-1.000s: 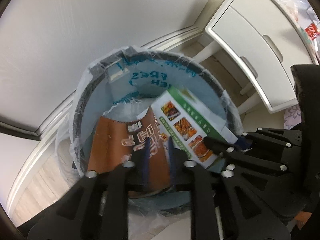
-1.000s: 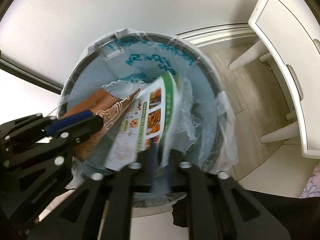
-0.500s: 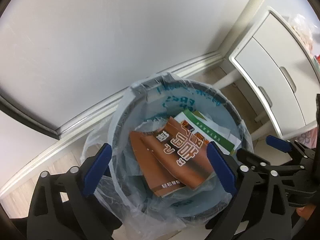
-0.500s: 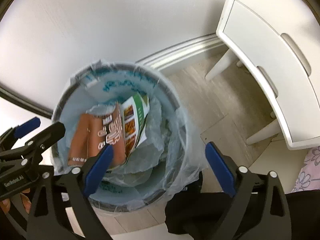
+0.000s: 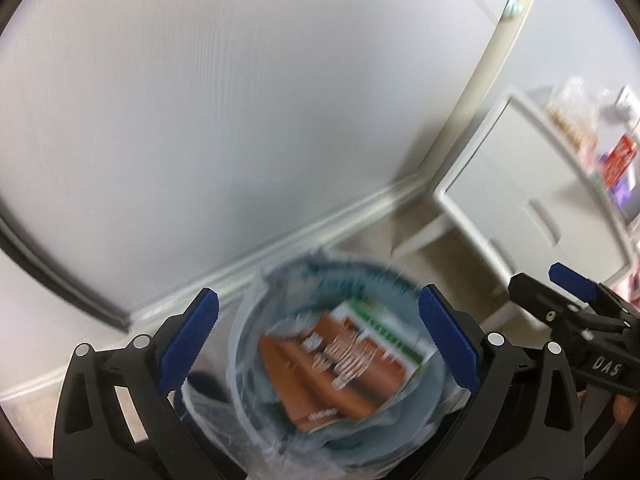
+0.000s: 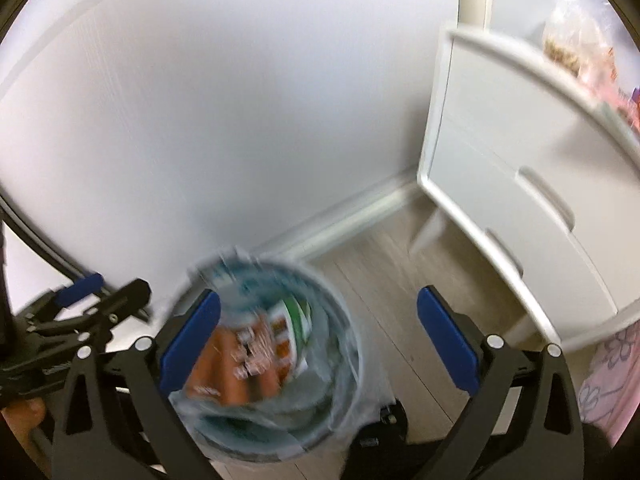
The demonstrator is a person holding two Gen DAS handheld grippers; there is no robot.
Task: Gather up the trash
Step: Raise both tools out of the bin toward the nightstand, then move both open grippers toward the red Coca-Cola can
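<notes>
Lying inside the lined trash bin (image 5: pixel 340 364), a brown packet (image 5: pixel 332 372) rests on top of a white-and-green printed leaflet (image 5: pixel 384 328), both tilted against the bin's inner wall; motion blur hides their lettering; the bin's thin plastic liner (image 5: pixel 248 396) spills over its rim; in the left wrist view the bin sits below and between the blue pads of the left gripper (image 5: pixel 318 344), whose fingers are spread wide with nothing between them; the right gripper (image 6: pixel 318 344) is likewise spread wide and empty, and in its own view the bin (image 6: pixel 272 364) lies below its left finger, with the brown packet (image 6: pixel 228 368) and leaflet (image 6: pixel 296 320) visible inside; each gripper shows in the other's view, the right one (image 5: pixel 568 304) off to the left gripper's right, the left one (image 6: pixel 96 300) off to the right gripper's left; ahead of both, a white wall (image 5: pixel 240 120) meets a pale baseboard (image 6: pixel 344 216); to the right stands a white cabinet (image 6: pixel 520 208) on legs, over wood-look flooring (image 6: pixel 384 288).
</notes>
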